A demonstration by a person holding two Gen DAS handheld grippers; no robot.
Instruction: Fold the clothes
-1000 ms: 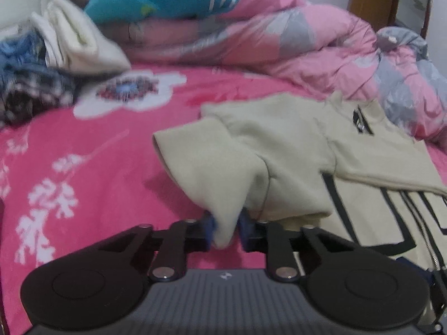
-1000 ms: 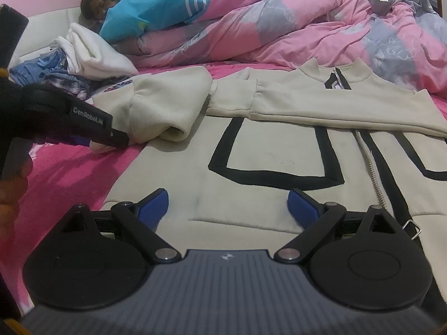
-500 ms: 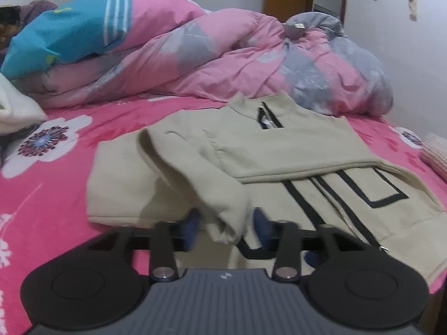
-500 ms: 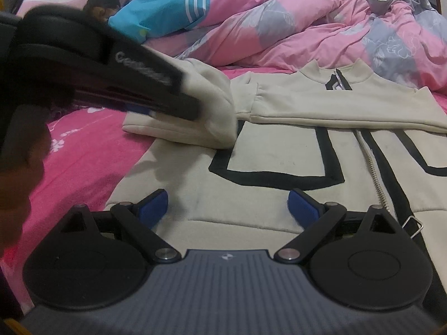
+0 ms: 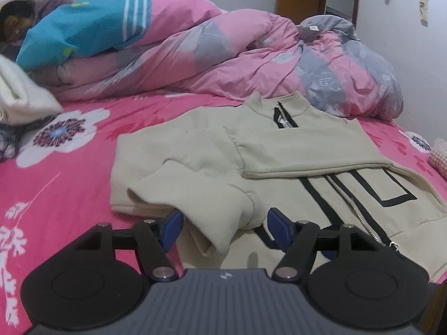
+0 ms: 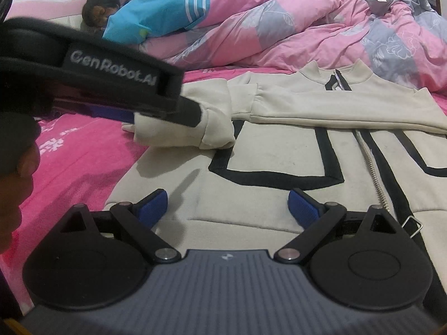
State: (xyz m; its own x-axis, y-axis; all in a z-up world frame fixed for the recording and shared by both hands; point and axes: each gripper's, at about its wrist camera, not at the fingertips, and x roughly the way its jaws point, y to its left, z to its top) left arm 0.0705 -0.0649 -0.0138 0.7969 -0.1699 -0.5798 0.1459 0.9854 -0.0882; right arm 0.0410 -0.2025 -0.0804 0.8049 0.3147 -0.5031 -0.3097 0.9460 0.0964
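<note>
Left gripper (image 5: 222, 222) is wide open around the sleeve (image 5: 206, 195), gripping nothing, so I'd flatten it toward 1 o'clock across the jacket (image 6: 279, 150); right gripper (image 6: 227, 205) hovers open, empty.

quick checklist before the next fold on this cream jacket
1. Left hand-held gripper open, released: ok.
2. Left sleeve folded onto cream jacket: ok, cuff bunched.
3. Right sleeve flat across chest: ok.
4. Right hand-held gripper open, over the hem: ok.
5. Zipper closed: ok where visible.
6. Hem edge under the gripper: cannot tell.
</note>
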